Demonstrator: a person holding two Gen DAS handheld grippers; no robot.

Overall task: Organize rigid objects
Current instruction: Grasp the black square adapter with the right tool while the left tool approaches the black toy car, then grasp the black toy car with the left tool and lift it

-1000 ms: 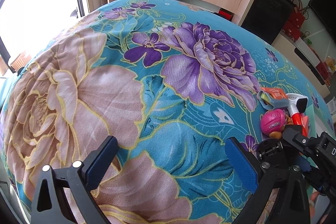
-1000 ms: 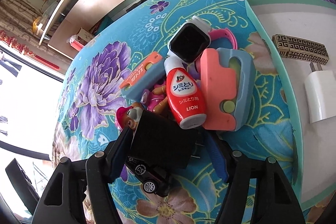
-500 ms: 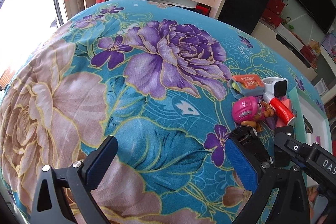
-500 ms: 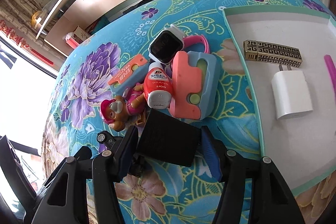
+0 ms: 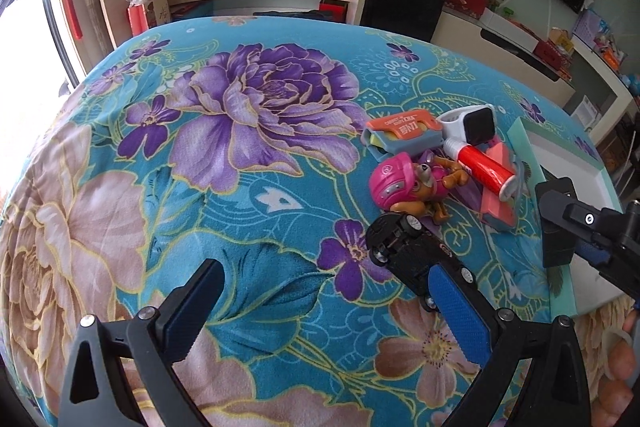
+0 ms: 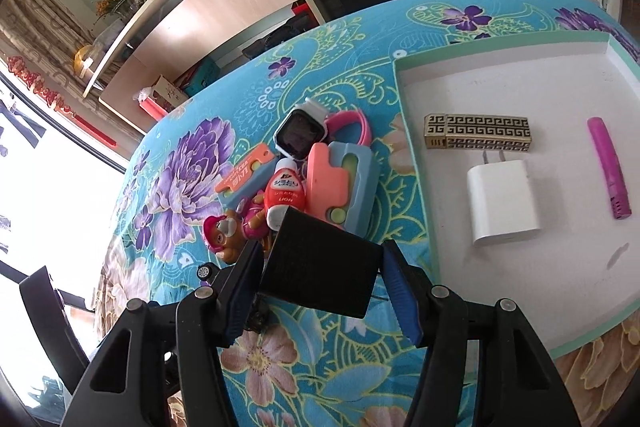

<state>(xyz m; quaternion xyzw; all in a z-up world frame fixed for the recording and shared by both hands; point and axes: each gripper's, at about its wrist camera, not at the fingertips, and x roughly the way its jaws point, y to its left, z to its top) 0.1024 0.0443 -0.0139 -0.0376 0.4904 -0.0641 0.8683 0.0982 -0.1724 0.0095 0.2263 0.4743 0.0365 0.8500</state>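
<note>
Right tool (image 6: pixel 320 269) is pinching a black charger (image 6: pixel 320 267) above the bed, near the tray's (image 6: pixel 416 187) left edge; next, lowering it inside. Left tool (image 5: pixel 320 307) is hanging spread.

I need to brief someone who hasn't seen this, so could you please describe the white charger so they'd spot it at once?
Find the shallow white tray with a mint-green rim on the floral cloth. The white charger lies inside it, below the gold-patterned box and beside the pink stick. It alone is plain white, with two metal prongs.
</note>
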